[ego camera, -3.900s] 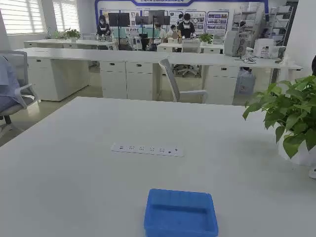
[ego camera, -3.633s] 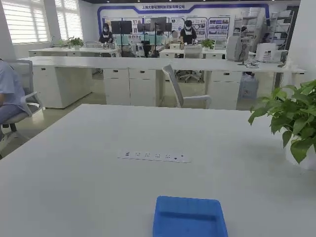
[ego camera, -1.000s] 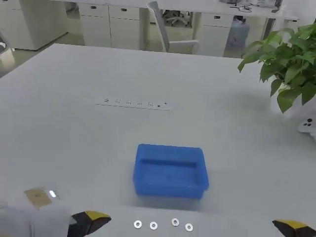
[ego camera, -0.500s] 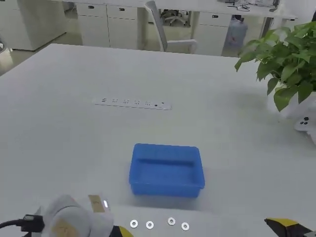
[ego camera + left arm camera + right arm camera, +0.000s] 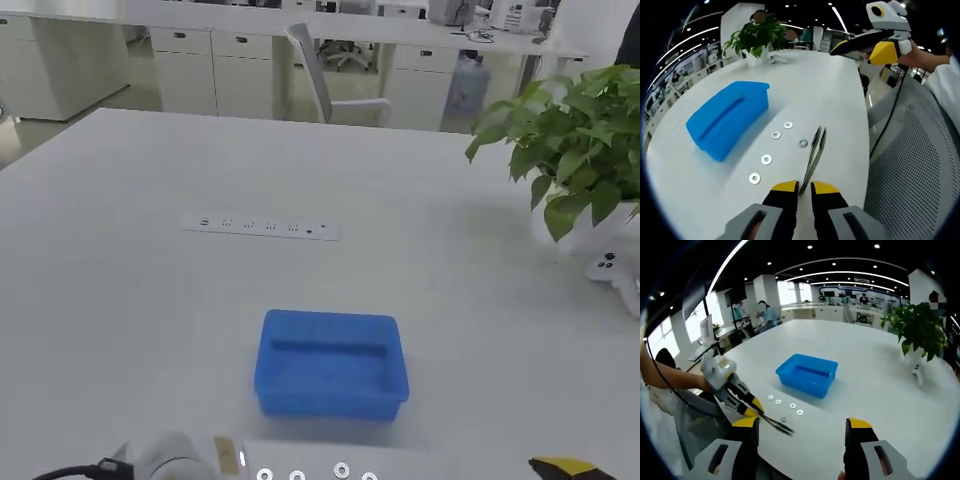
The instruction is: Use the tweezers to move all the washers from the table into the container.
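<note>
Several small metal washers [image 5: 776,135] lie in a loose row on the white table [image 5: 120,300], just in front of the blue container [image 5: 330,362]. My left gripper [image 5: 804,187] is shut on a pair of metal tweezers [image 5: 812,155], whose tips point toward the washers [image 5: 792,405]. Its grey body [image 5: 175,458] shows at the head view's bottom edge, left of the washers [image 5: 341,469]. My right gripper [image 5: 801,427] is open and holds nothing, nearer me than the container [image 5: 807,372]. Its yellow tip [image 5: 565,467] is at the lower right.
A potted plant [image 5: 570,150] and a white controller [image 5: 610,268] sit at the table's far right. A flush power strip [image 5: 265,227] lies beyond the container. A mesh chair [image 5: 910,165] stands at the table's near edge. Desks and people are far behind.
The head camera dropped from the room to the table, then tilted slightly up. My left gripper has moved right along the near edge toward the washers. The right gripper's tip stays at the lower right.
</note>
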